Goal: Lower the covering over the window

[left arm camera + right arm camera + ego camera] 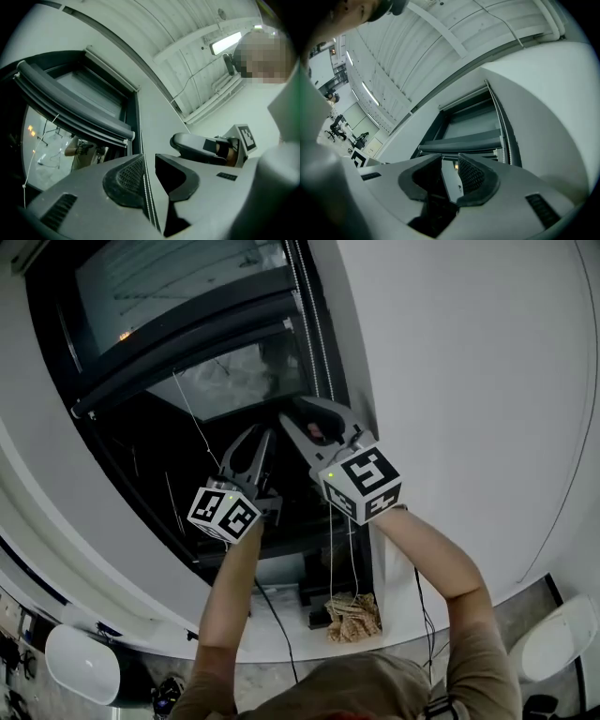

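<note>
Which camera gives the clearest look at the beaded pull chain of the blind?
The left gripper view: the bead chain runs close up between the parted jaws of the left hand-held gripper, its single beads visible. The head view shows only thin lines high up; the right gripper view shows it small and distant.

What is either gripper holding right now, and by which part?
Nothing is clamped. The bead chain runs between the left gripper's open jaws, unpinched; the right gripper is open and empty.
</note>
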The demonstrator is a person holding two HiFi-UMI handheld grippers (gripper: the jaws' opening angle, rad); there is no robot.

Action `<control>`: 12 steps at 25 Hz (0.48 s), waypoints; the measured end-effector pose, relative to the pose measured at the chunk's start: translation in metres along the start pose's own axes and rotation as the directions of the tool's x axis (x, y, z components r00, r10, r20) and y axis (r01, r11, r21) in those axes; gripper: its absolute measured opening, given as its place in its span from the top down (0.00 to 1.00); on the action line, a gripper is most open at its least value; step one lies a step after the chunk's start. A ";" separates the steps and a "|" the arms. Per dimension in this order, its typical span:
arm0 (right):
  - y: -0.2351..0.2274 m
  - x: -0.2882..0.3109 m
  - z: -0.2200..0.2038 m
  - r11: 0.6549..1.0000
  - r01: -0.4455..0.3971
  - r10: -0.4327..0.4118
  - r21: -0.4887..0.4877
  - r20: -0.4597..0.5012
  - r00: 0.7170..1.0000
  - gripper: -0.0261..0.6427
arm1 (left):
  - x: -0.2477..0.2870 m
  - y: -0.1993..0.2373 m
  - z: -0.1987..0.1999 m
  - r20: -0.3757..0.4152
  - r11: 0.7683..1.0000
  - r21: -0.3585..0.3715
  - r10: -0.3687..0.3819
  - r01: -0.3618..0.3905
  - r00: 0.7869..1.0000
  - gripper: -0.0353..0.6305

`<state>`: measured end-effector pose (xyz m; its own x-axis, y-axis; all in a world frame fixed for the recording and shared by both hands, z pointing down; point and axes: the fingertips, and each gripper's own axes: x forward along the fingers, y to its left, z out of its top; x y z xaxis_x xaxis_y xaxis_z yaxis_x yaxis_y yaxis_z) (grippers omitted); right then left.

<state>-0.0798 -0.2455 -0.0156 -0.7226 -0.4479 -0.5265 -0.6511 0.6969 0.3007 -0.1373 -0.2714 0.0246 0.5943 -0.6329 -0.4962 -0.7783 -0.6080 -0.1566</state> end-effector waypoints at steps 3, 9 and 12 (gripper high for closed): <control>0.007 -0.007 -0.015 1.000 -0.012 0.012 0.010 -0.025 1.000 0.82 | -0.005 0.008 -0.017 -0.024 0.999 -0.038 0.020 -0.021 1.000 0.85; 0.028 -0.035 -0.061 0.998 -0.048 0.053 0.043 -0.112 0.992 0.82 | -0.025 -0.003 -0.069 -0.095 0.995 -0.092 0.039 -0.048 0.995 0.85; 0.040 -0.049 -0.094 0.994 -0.069 0.082 0.081 -0.170 0.982 0.81 | -0.044 -0.014 -0.098 -0.162 0.990 -0.112 0.067 -0.086 0.984 0.85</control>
<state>-0.0922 -0.2481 0.0973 -0.8027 -0.4776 -0.3573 -0.5784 0.7694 0.2710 -0.1329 -0.2821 0.1320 0.5657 -0.7416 -0.3605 -0.7989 -0.6012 -0.0172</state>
